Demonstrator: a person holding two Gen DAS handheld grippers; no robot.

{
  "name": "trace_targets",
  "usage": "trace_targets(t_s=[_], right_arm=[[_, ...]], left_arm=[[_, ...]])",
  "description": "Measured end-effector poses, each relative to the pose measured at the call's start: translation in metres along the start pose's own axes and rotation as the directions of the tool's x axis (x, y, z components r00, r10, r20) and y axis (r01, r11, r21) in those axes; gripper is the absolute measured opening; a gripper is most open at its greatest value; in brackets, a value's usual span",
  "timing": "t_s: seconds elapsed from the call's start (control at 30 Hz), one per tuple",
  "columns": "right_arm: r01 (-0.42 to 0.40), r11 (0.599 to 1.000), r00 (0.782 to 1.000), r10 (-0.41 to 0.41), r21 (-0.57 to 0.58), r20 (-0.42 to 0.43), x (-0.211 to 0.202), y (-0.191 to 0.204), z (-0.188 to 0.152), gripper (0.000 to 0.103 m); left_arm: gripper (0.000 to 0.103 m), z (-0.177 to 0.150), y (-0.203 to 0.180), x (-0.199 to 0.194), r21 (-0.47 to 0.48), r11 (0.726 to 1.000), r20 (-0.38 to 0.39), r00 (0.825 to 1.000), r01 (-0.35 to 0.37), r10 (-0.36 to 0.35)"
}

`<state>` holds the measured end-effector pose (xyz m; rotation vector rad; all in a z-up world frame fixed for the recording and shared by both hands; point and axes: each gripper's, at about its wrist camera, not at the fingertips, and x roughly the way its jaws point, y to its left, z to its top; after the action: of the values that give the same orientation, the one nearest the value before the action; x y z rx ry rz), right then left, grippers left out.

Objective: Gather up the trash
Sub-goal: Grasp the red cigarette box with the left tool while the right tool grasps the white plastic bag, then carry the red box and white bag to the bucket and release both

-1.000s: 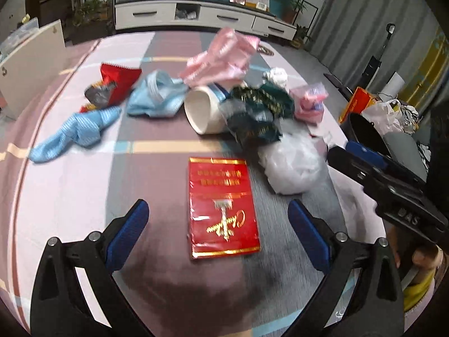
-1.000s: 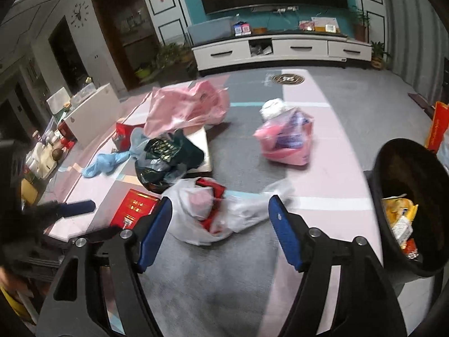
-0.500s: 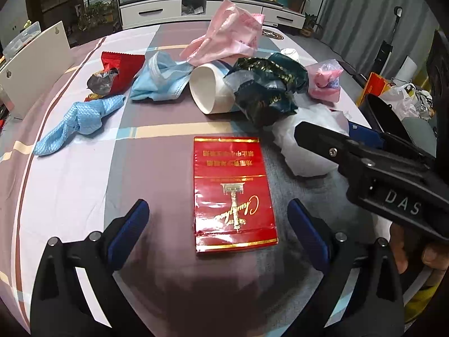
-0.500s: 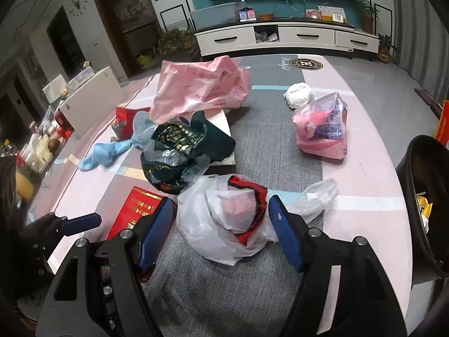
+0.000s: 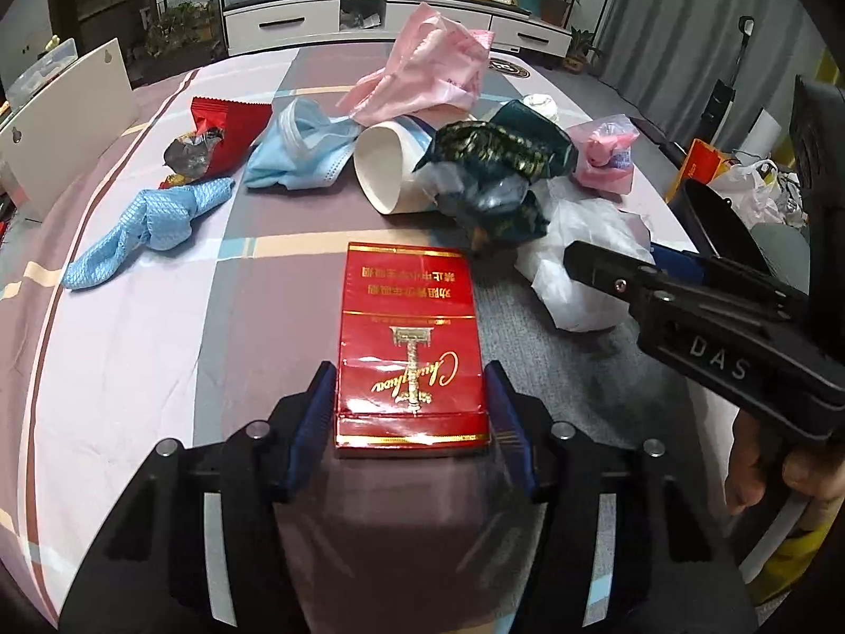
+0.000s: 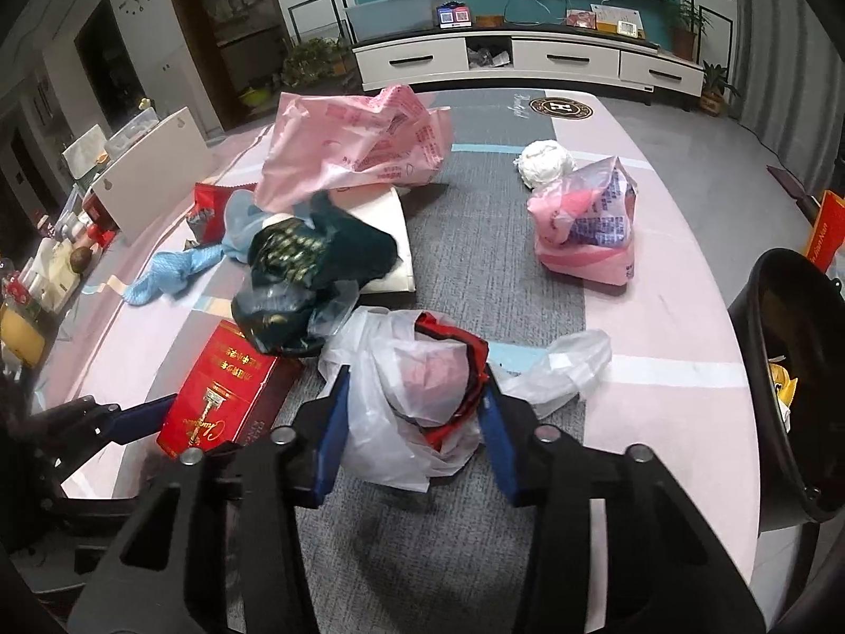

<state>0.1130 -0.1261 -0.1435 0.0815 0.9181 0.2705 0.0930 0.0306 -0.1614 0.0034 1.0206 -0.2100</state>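
Observation:
A red cigarette box (image 5: 409,327) lies flat on the striped tablecloth. My left gripper (image 5: 412,407) has its jaws closing on the near end, and both blue pads touch the box's sides. A crumpled white plastic bag (image 6: 417,375) with a red wrapper inside sits right of the box. My right gripper (image 6: 414,412) is closing its jaws on the bag, pads pressed into both sides. The right gripper (image 5: 618,259) also shows at the right of the left wrist view. The left gripper (image 6: 121,409) and the red box (image 6: 222,391) appear at lower left in the right wrist view.
Behind lie a dark green bag (image 5: 491,169), a tipped white cup (image 5: 383,169), a blue mask (image 5: 296,148), a blue cloth (image 5: 153,222), a red snack wrapper (image 5: 222,127) and a large pink bag (image 5: 428,68). A small pink bag (image 6: 586,232) and a black bin (image 6: 760,317) are to the right.
The left fingers have closed from wide apart onto the red box. The right gripper moved in closer and its fingers closed around the white bag.

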Motion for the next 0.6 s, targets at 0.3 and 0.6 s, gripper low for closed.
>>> trace_targets(t_s=[0.3, 0.6], right_arm=[[-0.014, 1.000, 1.000, 0.014, -0.025, 0.001, -0.008, 0.001, -0.002, 0.023], [-0.047, 0.999, 0.997, 0.048, -0.021, 0.057, -0.045, -0.008, -0.006, 0.021]], left_arm=[[0.058, 0.000, 0.000, -0.009, 0.004, 1.000, 0.014, 1.000, 0.003, -0.004], [0.058, -0.007, 0.000, -0.030, 0.013, 0.999, 0.036, 0.998, 0.047, -0.047]])
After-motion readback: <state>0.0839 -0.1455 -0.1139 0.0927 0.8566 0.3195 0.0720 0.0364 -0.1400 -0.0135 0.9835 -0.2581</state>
